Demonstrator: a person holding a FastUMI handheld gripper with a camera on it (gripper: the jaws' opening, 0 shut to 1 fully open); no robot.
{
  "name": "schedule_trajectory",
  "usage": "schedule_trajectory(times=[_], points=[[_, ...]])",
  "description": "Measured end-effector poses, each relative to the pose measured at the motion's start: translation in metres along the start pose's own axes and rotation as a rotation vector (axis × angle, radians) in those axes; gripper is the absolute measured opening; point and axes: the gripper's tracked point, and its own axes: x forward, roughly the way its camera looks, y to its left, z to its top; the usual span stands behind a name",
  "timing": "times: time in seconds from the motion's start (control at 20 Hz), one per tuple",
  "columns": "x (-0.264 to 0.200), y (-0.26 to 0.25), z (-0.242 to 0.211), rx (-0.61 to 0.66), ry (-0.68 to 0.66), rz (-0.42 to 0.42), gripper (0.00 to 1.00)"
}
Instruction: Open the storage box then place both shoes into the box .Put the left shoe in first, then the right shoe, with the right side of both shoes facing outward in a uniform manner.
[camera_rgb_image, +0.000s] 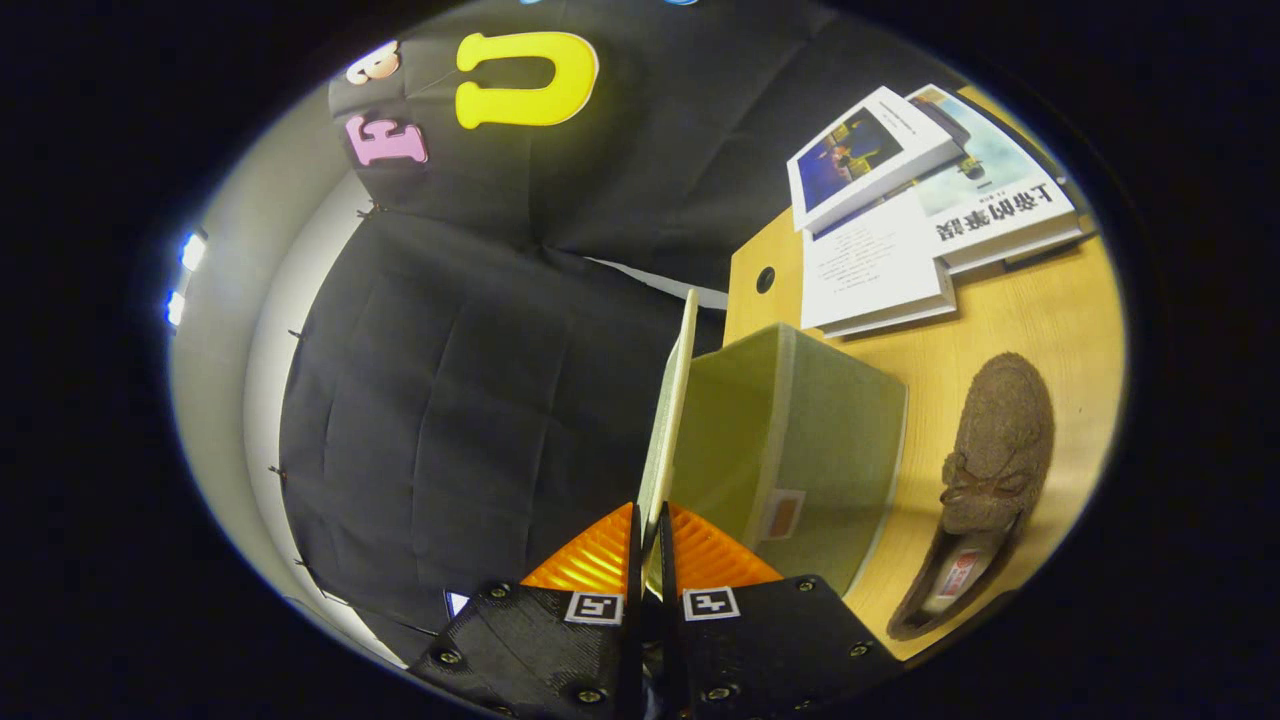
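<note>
Pale green fabric covers the storage box (800, 450), which stands on a light wooden table (1040, 330) just ahead of the hand-held gripper (650, 520). The box's lid (672, 410), a thin pale panel seen edge-on, runs straight away from the gripper along the line of its fingers, and both fingers are pinched tight on the lid's near edge with almost no gap between them. The lid stands apart from the box body at its far end, so the box is partly open on the side facing the dark booth cloth (460, 420). A small label (782, 514) sits on the near face of the box, close to one finger. Beside the box, on the side away from the lid, a brown textured shoe (985, 480) lies on the table with its long axis roughly parallel to the fingers; its rounded toe points away from the gripper and its open heel end, with a pale insole tag showing inside, lies nearer to it. The shoe is near the box but not touching it. Beyond both, toward the table's far corner, a stack of books (920, 210) lies flat, covers up, well apart from the shoe.
</note>
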Motion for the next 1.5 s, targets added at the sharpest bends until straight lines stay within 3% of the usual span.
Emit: schedule_trajectory(times=[0.5, 1.05, 1.3, 1.4, 1.5], points=[[0.063, 0.087, 0.011, -0.185, 0.024, -0.058, 0.08], [0.175, 0.131, -0.011, -0.200, 0.081, -0.035, 0.10], [0.196, 0.142, -0.020, -0.249, 0.089, -0.055, 0.10], [0.192, 0.137, -0.014, -0.300, 0.078, -0.075, 0.16], [0.184, 0.137, -0.009, -0.361, 0.062, -0.087, 0.53]])
